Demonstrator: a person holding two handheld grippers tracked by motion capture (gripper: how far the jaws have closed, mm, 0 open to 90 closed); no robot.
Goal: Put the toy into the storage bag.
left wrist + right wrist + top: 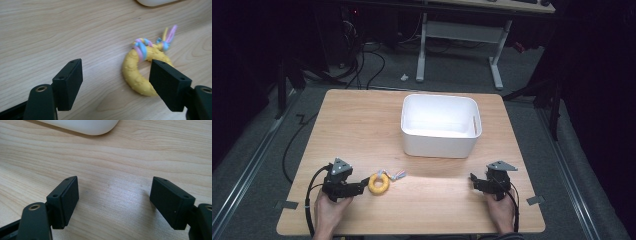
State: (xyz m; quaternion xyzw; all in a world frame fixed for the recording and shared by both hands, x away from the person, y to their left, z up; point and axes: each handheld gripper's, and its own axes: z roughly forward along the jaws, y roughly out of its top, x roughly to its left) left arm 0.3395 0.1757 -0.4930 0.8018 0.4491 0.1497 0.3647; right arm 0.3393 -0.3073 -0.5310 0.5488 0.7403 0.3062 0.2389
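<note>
Your two hands sit at the near edge of the desk (362, 120), each holding a set of tongs low over the wood. Your left tongs (360, 187) are released: in the left gripper view (117, 77) the jaws stand wide apart with nothing clamped between them. The ring (378, 183), yellow and bumpy, lies flat on the desk just beyond those jaws; in the left gripper view the ring (135, 75) sits toward the right-hand jaw, which covers part of its rim, and whether that jaw touches it you cannot tell. Pink and blue cords (143, 46) are wrapped round the ring's far side and trail off in a short tassel (398, 174) that points away from you toward the bin. Your right tongs (474, 181) are released too, well apart from the ring on the other side of the desk; the right gripper view (113, 198) shows their jaws spread over bare wood, gripping nothing. Farther back, near the middle of the desk and a little toward your right, stands a white bin (439, 142) with its mouth up, and its rounded lower corner (82, 126) shows at the top of the right gripper view.
</note>
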